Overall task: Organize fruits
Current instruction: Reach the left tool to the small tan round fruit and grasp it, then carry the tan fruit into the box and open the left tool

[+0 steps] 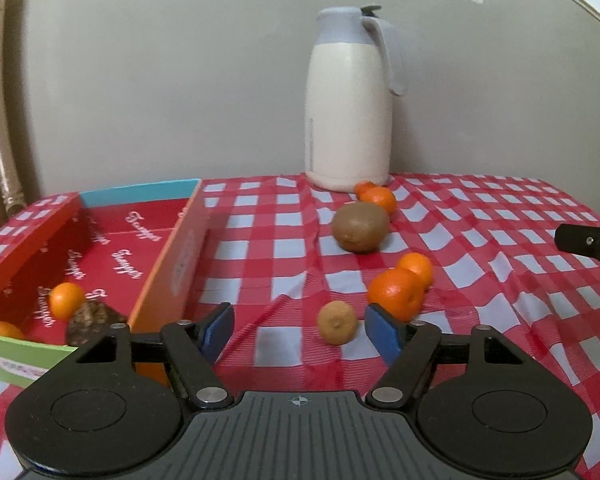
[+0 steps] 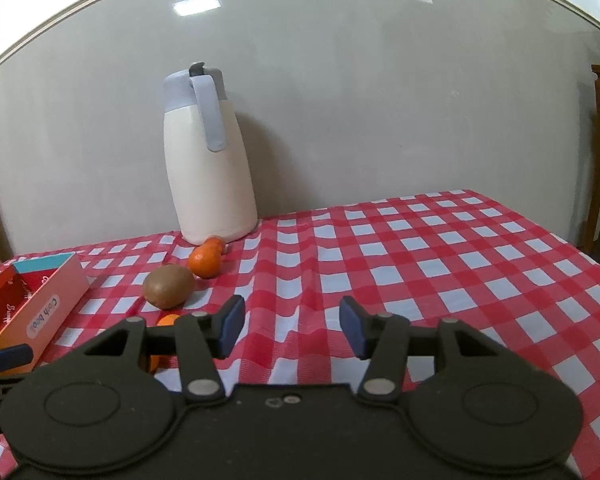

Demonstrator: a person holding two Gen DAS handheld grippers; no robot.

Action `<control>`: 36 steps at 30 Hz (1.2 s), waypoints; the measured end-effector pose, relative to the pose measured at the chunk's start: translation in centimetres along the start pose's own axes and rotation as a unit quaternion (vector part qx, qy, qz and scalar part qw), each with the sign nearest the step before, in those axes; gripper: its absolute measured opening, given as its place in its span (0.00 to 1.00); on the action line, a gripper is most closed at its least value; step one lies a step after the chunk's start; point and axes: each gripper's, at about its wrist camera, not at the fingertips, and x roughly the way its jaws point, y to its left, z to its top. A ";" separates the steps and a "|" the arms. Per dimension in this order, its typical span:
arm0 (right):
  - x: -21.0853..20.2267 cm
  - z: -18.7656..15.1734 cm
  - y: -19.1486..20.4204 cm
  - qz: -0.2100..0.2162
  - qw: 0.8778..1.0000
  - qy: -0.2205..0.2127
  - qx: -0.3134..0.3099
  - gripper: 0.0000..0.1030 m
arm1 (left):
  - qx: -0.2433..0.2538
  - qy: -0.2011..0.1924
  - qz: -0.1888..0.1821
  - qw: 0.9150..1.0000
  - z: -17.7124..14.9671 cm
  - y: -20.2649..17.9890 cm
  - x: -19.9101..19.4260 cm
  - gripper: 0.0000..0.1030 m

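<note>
My left gripper (image 1: 300, 330) is open and empty, low over the checked tablecloth. A small tan fruit (image 1: 337, 322) lies just inside its right finger. Two mandarins (image 1: 396, 293) sit just beyond that finger. A brown kiwi (image 1: 360, 227) lies farther back, with two more mandarins (image 1: 378, 199) behind it. A red open box (image 1: 112, 240) at the left holds two mandarins (image 1: 66, 300) and a dark walnut-like fruit (image 1: 94, 318). My right gripper (image 2: 292, 326) is open and empty. The kiwi (image 2: 168, 286) and a mandarin (image 2: 205, 261) lie to its far left.
A tall cream jug with a grey lid (image 1: 350, 100) stands at the back against the wall; it also shows in the right wrist view (image 2: 208, 160). The box (image 2: 40, 304) is at that view's left edge. The table edge (image 2: 580, 252) runs along the right.
</note>
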 end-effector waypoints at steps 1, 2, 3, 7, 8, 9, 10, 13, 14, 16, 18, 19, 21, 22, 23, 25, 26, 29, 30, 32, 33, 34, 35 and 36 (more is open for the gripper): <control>0.0 0.0 -0.1 -0.002 1.000 0.000 0.001 0.51 | 0.003 0.005 -0.001 1.000 0.0 -0.2 0.3 0.55; 0.0 0.0 -0.3 -0.003 1.000 0.000 0.002 0.51 | 0.008 0.012 -0.002 1.000 0.0 -0.4 0.7 0.51; 0.0 0.0 -0.5 -0.006 1.000 0.000 0.003 0.51 | 0.009 0.020 -0.003 1.000 0.0 -0.5 1.1 0.48; 0.1 0.0 -1.3 -0.013 1.000 0.000 0.006 0.51 | 0.011 0.023 -0.007 1.000 0.1 -0.9 1.8 0.46; 0.1 0.0 -1.5 -0.014 1.000 0.000 0.007 0.51 | 0.013 0.024 -0.008 1.000 0.1 -1.1 1.9 0.46; 0.1 0.1 -1.6 -0.015 1.000 0.000 0.008 0.51 | 0.013 0.025 -0.008 1.000 0.1 -1.2 2.1 0.46; 0.2 0.1 -1.7 -0.016 1.000 0.001 0.008 0.51 | 0.015 0.026 -0.009 0.999 0.1 -1.4 2.2 0.45; 0.2 0.1 -2.0 -0.017 1.000 0.000 0.007 0.52 | 0.024 0.026 -0.008 0.999 0.2 -2.0 2.5 0.41; 0.2 0.1 -2.0 -0.018 1.000 0.001 0.007 0.52 | 0.023 0.029 -0.010 0.999 0.2 -2.1 2.7 0.38; 0.2 0.1 -2.1 -0.022 1.000 0.002 0.007 0.52 | 0.022 0.038 -0.015 0.999 0.2 -2.2 3.0 0.26; 0.2 0.1 -2.3 -0.024 1.000 0.002 0.007 0.53 | 0.021 0.038 -0.014 0.999 0.2 -2.2 3.1 0.26; 0.2 0.1 -2.4 -0.024 1.000 0.002 0.008 0.53 | 0.020 0.038 -0.014 0.999 0.2 -2.2 3.1 0.26; 0.1 0.2 -2.6 -0.025 1.000 0.001 0.011 0.53 | 0.018 0.034 -0.013 0.999 0.2 -2.1 2.9 0.26; 0.1 0.2 -2.6 -0.024 1.000 0.002 0.013 0.53 | 0.017 0.030 -0.012 0.999 0.2 -2.0 2.8 0.26; 0.1 0.2 -2.6 -0.024 1.000 0.002 0.014 0.53 | 0.016 0.026 -0.010 0.999 0.3 -1.9 2.6 0.26; 0.1 0.2 -2.3 -0.021 1.000 0.002 0.013 0.53 | 0.014 0.021 -0.008 1.000 0.4 -1.5 2.2 0.26; 0.1 0.2 -2.1 -0.019 1.000 0.003 0.012 0.53 | 0.011 0.018 -0.007 1.000 0.4 -1.3 2.0 0.26; 0.2 0.2 -1.3 -0.011 1.000 0.003 0.010 0.53 | 0.007 0.002 0.000 1.000 0.6 -0.3 1.0 0.26; 0.2 0.2 -0.9 -0.008 1.000 0.004 0.008 0.53 | 0.005 -0.002 0.002 1.000 0.7 0.2 0.6 0.26; 0.4 0.1 -0.1 -0.002 1.000 0.005 0.003 0.53 | -0.002 -0.008 0.004 1.000 0.7 1.1 0.1 0.26; 0.4 0.1 0.4 0.001 1.000 0.006 0.000 0.53 | -0.005 -0.011 0.005 1.000 0.7 1.6 -0.2 0.26; 0.5 0.1 0.9 0.004 1.000 0.007 -0.003 0.53 | -0.010 -0.017 0.005 1.000 0.8 2.2 -0.6 0.26; 0.6 0.0 1.4 0.007 1.000 0.008 -0.007 0.53 | -0.013 -0.021 0.008 1.000 0.9 2.7 -0.9 0.26; 0.7 -0.1 1.9 0.010 1.000 0.010 -0.010 0.53 | -0.018 -0.027 0.009 0.999 0.9 3.3 -1.2 0.26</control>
